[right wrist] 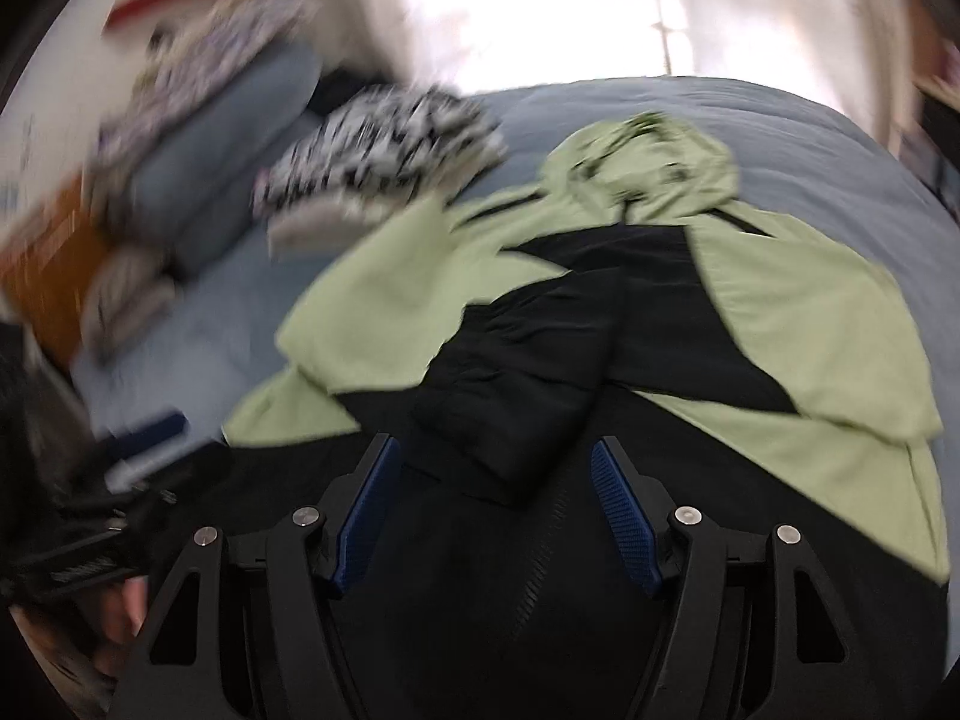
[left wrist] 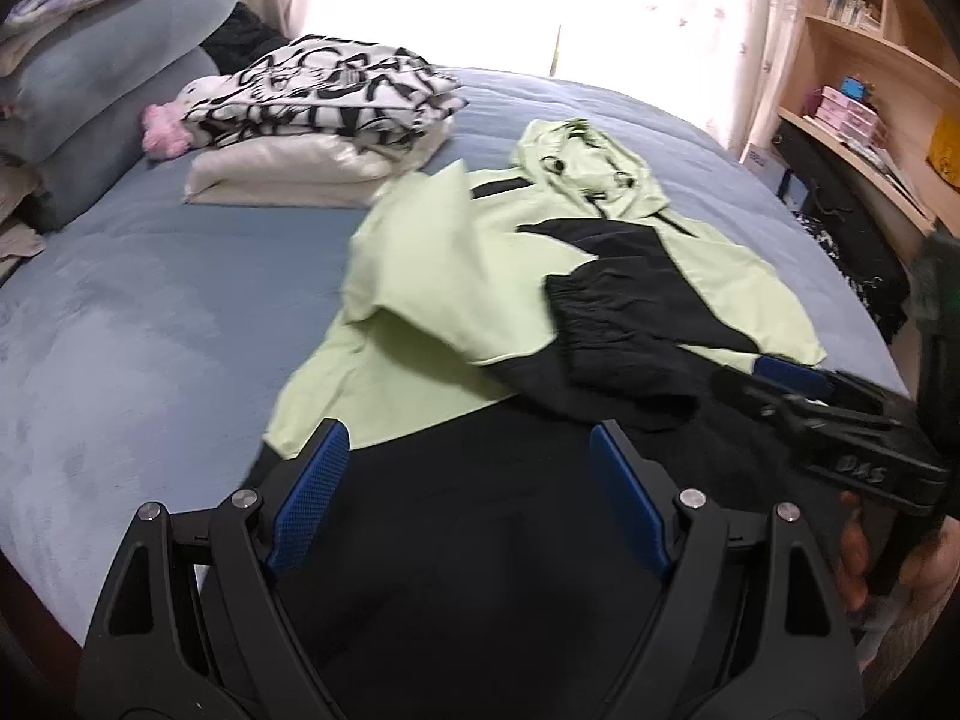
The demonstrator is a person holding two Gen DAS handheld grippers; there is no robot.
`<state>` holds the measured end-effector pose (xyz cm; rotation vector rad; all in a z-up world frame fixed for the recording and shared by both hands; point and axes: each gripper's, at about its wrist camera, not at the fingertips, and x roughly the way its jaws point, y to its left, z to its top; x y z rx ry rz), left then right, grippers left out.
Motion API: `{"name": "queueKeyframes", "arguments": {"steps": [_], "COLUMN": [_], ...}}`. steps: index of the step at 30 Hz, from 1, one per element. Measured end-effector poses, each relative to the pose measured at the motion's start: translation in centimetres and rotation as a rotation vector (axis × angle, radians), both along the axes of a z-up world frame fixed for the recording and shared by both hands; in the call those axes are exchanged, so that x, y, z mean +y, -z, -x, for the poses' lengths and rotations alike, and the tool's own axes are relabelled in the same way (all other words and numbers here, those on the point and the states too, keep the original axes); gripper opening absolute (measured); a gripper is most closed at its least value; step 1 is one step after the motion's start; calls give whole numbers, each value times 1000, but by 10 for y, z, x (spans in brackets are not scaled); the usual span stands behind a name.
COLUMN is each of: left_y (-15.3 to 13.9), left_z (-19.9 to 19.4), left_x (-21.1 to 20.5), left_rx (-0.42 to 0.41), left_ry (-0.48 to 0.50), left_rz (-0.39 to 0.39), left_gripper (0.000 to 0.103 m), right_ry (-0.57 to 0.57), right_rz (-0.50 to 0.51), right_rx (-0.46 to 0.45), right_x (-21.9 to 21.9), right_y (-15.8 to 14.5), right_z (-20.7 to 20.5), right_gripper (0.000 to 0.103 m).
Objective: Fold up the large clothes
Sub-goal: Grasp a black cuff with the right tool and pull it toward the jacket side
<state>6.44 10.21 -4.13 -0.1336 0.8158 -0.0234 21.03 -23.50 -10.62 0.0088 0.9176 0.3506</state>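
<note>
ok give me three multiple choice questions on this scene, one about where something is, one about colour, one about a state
1. Where does the black-and-white printed garment lie?
A. on a white folded pile near the pillows
B. on the shelf
C. on the floor

2. What colours is the hooded jacket on the bed?
A. red and white
B. light green and black
C. all blue

3. How does the left tool stand?
A. shut on a sleeve
B. open, nothing between its pads
C. shut and empty

Answers:
1 A: it sits on the white folded pile beside the pillows.
2 B: green panels and hood with black body and sleeves.
3 B: the blue pads stand wide apart above the jacket.
</note>
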Motion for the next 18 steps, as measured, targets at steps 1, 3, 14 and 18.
{"name": "queueKeyframes", "arguments": {"steps": [1, 3, 14, 18], "left_y": [1, 6, 26, 27], "left_z": [0, 0, -8, -10], "left_x": [4, 14, 40, 39], "left_rx": [1, 7, 39, 38], "left_ry": [-6, -14, -66, -55], "left_rz": [1, 16, 77, 96], "left_gripper": [81, 81, 81, 81], "right_ry": [-33, -69, -53, 136], "right_rz": [26, 83, 347, 105], "right_rx": [11, 31, -69, -264], "right_x": [11, 26, 38, -22], "right_y": [6, 16, 12, -56], "right_z": [-8, -20, -66, -63], "right_gripper": [67, 67, 6, 6]}}
